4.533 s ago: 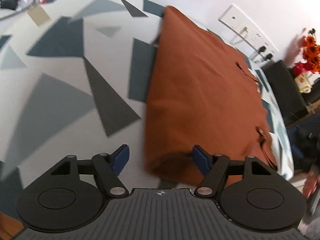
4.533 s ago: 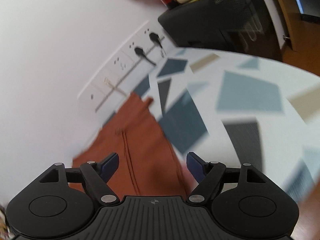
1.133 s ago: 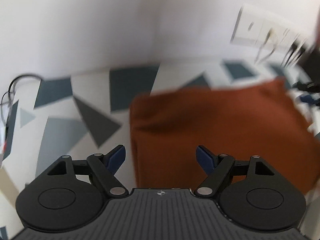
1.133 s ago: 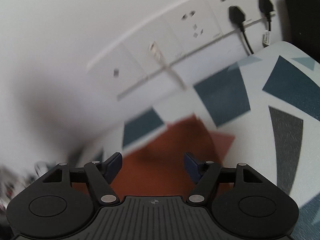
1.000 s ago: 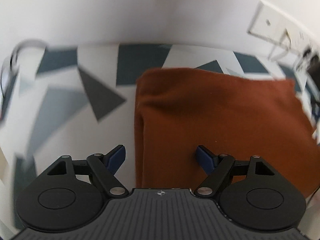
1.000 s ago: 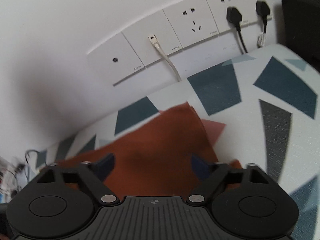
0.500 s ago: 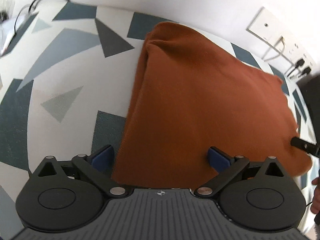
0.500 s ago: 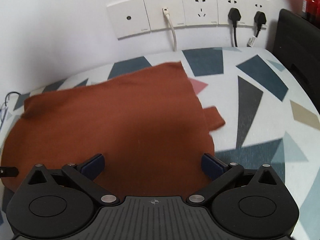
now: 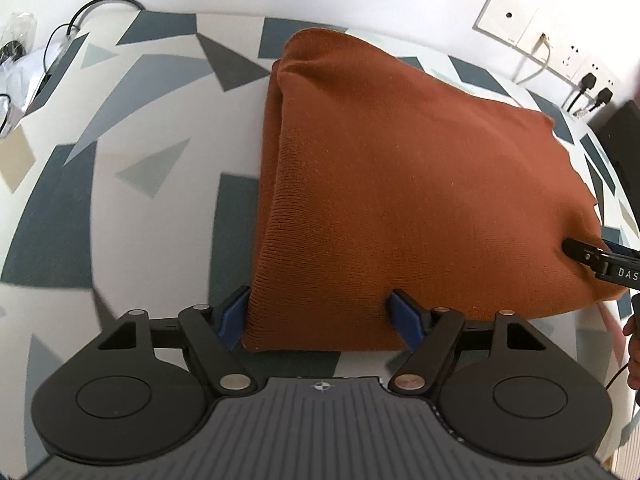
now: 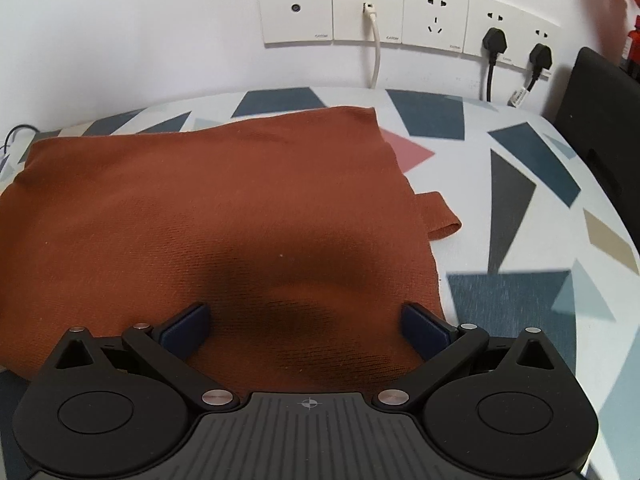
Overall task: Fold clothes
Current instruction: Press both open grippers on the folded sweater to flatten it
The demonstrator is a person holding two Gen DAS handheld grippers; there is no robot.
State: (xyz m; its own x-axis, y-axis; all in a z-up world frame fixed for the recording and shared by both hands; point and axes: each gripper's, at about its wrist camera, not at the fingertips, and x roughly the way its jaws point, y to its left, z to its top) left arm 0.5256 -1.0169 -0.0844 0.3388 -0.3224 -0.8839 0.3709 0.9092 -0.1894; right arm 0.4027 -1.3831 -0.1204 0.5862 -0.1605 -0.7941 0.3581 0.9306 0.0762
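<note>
Fingers of the left gripper (image 9: 320,316) are spread wide, bracketing the near left corner of the rust-orange garment (image 9: 400,184). Right gripper (image 10: 306,326) fingers are likewise spread, low over the near edge; nothing is gripped. Garment is seen folded, filling frame centre on the patterned tablecloth (image 9: 120,208). Risk judged: only the top layer may be pinched, skewing the fold; a loose strip (image 10: 440,220) at centre right could stay sticking out.

Bright, even light; fisheye-warped edges, slight blur.
</note>
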